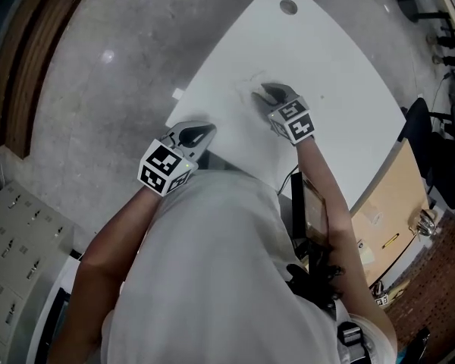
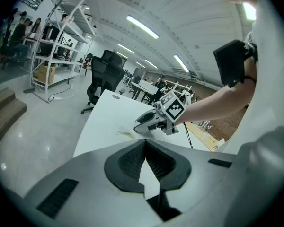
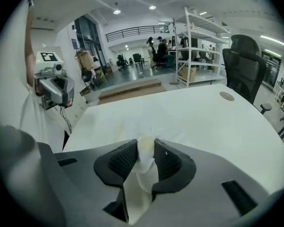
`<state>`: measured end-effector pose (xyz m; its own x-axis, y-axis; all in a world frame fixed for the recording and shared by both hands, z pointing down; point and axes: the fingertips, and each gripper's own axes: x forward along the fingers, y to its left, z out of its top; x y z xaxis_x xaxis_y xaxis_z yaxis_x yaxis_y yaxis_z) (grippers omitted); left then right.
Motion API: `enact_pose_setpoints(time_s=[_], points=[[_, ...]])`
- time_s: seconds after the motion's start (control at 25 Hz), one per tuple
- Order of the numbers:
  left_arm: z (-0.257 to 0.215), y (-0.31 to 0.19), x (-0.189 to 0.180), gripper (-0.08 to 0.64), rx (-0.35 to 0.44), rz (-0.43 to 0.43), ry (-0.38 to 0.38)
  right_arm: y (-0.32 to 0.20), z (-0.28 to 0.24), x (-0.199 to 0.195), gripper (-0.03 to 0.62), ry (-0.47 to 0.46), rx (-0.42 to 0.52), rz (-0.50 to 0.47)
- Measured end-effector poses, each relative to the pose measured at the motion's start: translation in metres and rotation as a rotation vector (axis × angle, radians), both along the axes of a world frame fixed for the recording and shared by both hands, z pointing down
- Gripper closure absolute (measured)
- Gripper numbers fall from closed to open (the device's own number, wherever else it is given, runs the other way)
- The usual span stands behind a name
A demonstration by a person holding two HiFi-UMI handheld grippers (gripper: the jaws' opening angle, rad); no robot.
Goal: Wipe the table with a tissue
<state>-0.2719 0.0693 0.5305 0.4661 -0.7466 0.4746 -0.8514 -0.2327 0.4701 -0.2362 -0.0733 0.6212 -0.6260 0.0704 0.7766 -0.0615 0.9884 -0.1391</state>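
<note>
A white tissue [image 3: 146, 151] is bunched between the pads of my right gripper [image 3: 146, 148], which is shut on it and presses it onto the white table [image 3: 203, 112]. In the head view my right gripper [image 1: 273, 95] is tipped down over the middle of the table [image 1: 326, 51]. From the left gripper view the tissue [image 2: 125, 132] trails on the tabletop just ahead of the right gripper [image 2: 149, 122]. My left gripper [image 2: 145, 142] hovers at the table's near edge [image 1: 193, 135], its tips together with nothing between them.
A round cable hole [image 1: 288, 7] marks the table's far end. A black office chair [image 2: 104, 74] and white shelving [image 2: 61, 46] stand beyond the table. A wooden desk [image 1: 387, 211] lies to the right, grey cabinets [image 1: 7, 233] to the left.
</note>
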Motion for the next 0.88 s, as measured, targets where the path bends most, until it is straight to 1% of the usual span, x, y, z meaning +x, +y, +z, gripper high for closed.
enact_pose_setpoints(time_s=[0.04,0.08,0.16,0.24,0.36,0.44,0.48,0.56,0.64,0.76,0.88], points=[[-0.001,-0.002,0.003,0.554,0.003,0.008,0.000,-0.003,0.001,0.012,0.483,0.013,-0.006,0.006],[-0.002,-0.005,0.007,0.554,0.006,0.017,0.001,-0.012,0.001,0.027,0.485,0.024,-0.010,0.047],[-0.003,-0.008,0.012,0.554,0.010,0.031,-0.002,-0.038,0.002,0.055,0.485,0.039,-0.007,0.189],[-0.003,-0.008,0.014,0.554,0.008,0.042,-0.011,-0.058,0.001,0.069,0.483,0.032,-0.001,0.318],[-0.008,-0.004,0.009,0.554,0.011,0.034,-0.023,-0.072,-0.001,0.055,0.483,-0.012,0.012,0.433],[-0.010,0.001,0.001,0.554,0.006,0.009,-0.018,-0.076,-0.002,0.036,0.485,-0.028,0.035,0.459],[-0.010,0.004,-0.003,0.554,0.002,-0.006,-0.012,-0.075,-0.001,0.028,0.485,-0.026,0.049,0.450],[-0.010,0.007,-0.007,0.554,-0.002,-0.022,-0.008,-0.067,0.001,0.014,0.485,-0.021,0.062,0.394],[-0.010,0.008,-0.005,0.554,0.003,-0.012,-0.013,-0.049,0.002,0.003,0.485,-0.018,0.054,0.305],[-0.013,0.004,0.001,0.554,0.012,0.016,-0.008,-0.012,0.002,-0.009,0.485,0.012,0.036,0.169],[-0.020,-0.004,0.007,0.554,0.027,0.035,-0.001,0.025,-0.002,-0.010,0.485,0.048,0.016,0.010]])
